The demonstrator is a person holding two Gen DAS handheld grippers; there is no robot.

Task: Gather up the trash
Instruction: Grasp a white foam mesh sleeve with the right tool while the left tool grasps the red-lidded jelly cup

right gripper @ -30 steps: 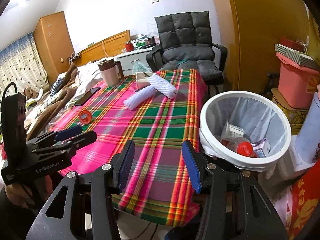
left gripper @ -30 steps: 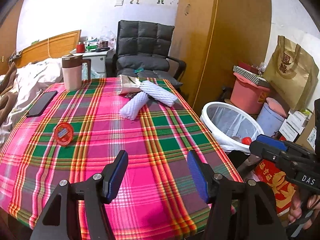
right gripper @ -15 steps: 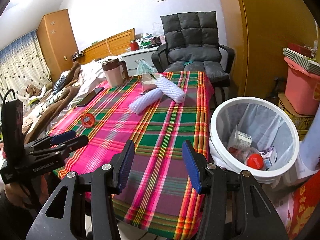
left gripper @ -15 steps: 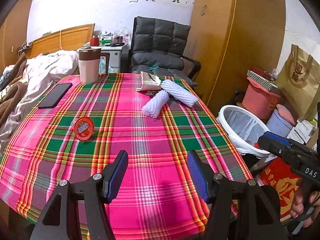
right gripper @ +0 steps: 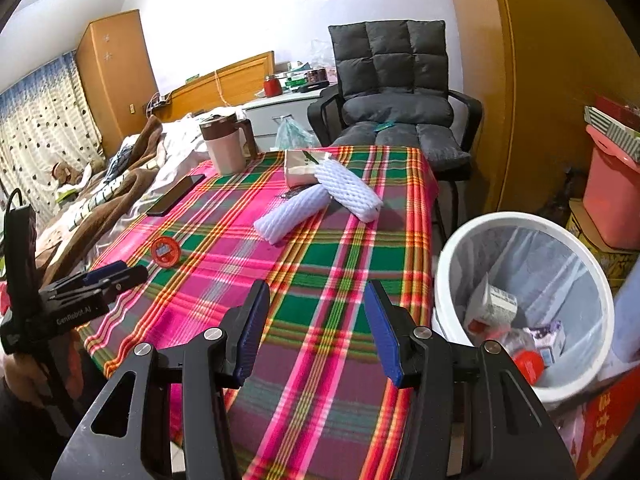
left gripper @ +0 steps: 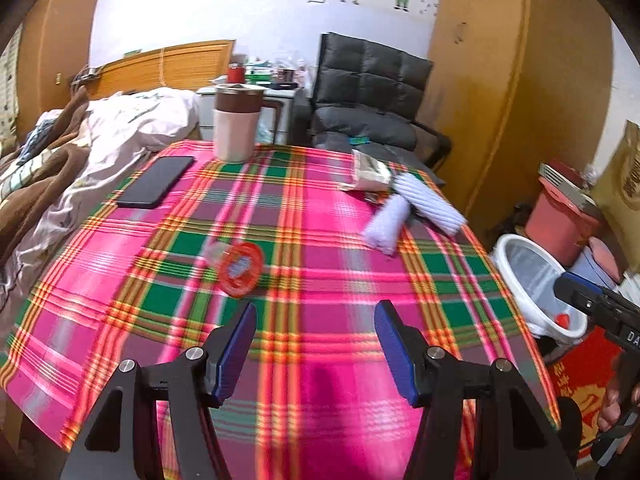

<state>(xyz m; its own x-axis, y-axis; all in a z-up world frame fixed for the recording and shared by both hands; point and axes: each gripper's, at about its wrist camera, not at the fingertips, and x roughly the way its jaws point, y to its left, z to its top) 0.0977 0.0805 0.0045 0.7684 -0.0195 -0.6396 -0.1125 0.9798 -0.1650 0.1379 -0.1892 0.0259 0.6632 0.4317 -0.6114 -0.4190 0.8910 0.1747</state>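
right gripper (right gripper: 316,322): we see jaws apart, empty, over plaid table (right gripper: 320,264)
bin (right gripper: 520,226): just right of table, holds a carton and a red cap
foam sleeves (right gripper: 320,196): we count two, crossed, far end of table
red lid (right gripper: 165,251): table's left edge

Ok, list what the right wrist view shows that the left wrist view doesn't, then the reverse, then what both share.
Only the right wrist view: the trash lying inside the white bin, a carton and a red-capped bottle, plus the dotted curtain.

Only the left wrist view: the tan paper bag at the right edge.

Both: the plaid tablecloth, red round lid, two white foam sleeves, phone, pink jug, grey chair, and each open hand-held gripper, left and right.
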